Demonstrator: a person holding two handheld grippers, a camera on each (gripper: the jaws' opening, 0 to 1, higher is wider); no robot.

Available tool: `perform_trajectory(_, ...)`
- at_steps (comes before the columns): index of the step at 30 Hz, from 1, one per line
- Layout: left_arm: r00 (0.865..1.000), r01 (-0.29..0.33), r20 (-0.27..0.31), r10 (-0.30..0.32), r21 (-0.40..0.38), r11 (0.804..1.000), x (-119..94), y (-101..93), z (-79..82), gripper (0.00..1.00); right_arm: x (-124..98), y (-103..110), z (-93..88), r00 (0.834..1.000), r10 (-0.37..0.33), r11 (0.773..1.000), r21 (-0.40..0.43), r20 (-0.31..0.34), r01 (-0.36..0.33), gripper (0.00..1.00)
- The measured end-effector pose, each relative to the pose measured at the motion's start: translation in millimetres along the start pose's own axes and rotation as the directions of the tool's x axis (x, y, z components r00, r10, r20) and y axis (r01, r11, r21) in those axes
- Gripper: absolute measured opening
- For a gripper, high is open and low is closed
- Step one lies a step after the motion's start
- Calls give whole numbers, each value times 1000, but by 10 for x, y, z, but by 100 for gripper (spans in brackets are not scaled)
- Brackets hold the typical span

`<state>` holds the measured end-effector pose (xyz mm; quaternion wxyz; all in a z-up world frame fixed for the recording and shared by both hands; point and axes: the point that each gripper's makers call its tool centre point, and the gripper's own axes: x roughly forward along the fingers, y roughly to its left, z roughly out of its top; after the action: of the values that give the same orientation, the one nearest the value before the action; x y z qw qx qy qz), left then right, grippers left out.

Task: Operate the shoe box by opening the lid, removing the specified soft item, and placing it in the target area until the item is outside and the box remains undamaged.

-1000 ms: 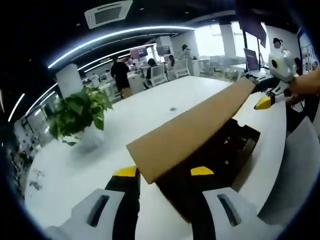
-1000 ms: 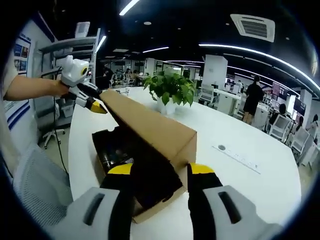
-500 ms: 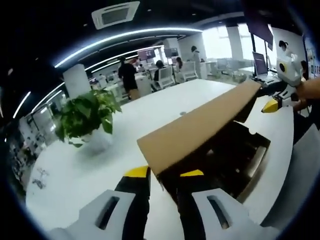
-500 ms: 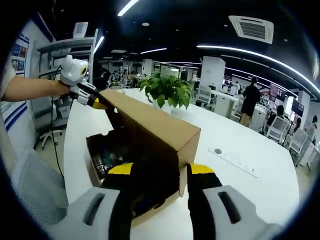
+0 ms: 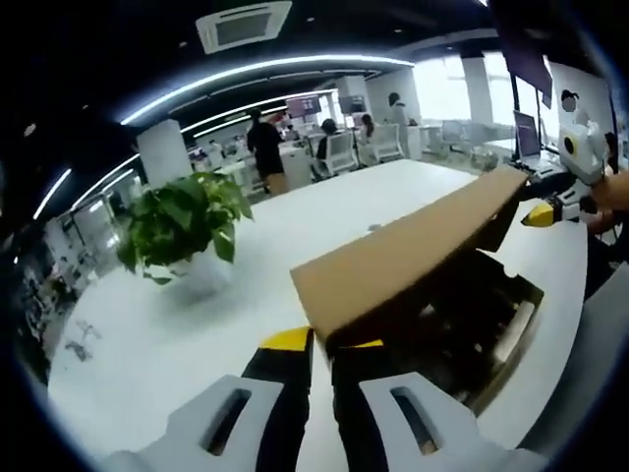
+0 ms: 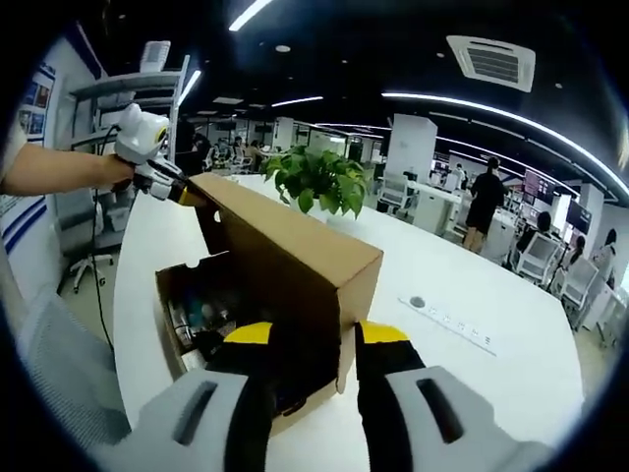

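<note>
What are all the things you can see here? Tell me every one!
Shoe box: one, brown cardboard, on the table, open, dark things inside.
Lid: one, brown, tilted up over the box, a gripper at each end.
Table: one, white, large, under the box.
Plant: one, green, in a white pot on the table, beyond the box.
Socket: one, round, grey, set in the tabletop.
People: several, at far desks.
Ceiling lights: long white strips overhead.
Left gripper: one, grey with yellow tips, jaws nearly together at the lid's corner.
Right gripper: one, same colours, jaws either side of the lid's other end.
</note>
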<state>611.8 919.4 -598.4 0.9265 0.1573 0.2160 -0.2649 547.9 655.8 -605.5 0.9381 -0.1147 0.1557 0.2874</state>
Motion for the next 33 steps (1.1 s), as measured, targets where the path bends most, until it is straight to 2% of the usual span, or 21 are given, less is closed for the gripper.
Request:
perform_trajectory(4, 1000, 1, 3, -1, -2, 1000, 23, 21, 18, 3, 8, -63, -82, 999, -26, 999, -25, -20, 25, 23)
perform_trajectory(12, 1000, 5, 8, -5, -3, 1000, 71, 53, 51, 2, -13, -179, -315, 996, -54, 999, 0, -68, 54, 19)
perform_trajectory(23, 1000, 16, 6, -16, 10, 1000, 151, 103, 110, 3, 53, -221, -530, 993, -58, 998, -11, -101, 58, 10)
perform_trajectory(33, 1000, 21, 5, -21, 14, 1000, 286, 177, 174, 3, 170, -273, -606, 991, -65, 998, -11, -118, 64, 4)
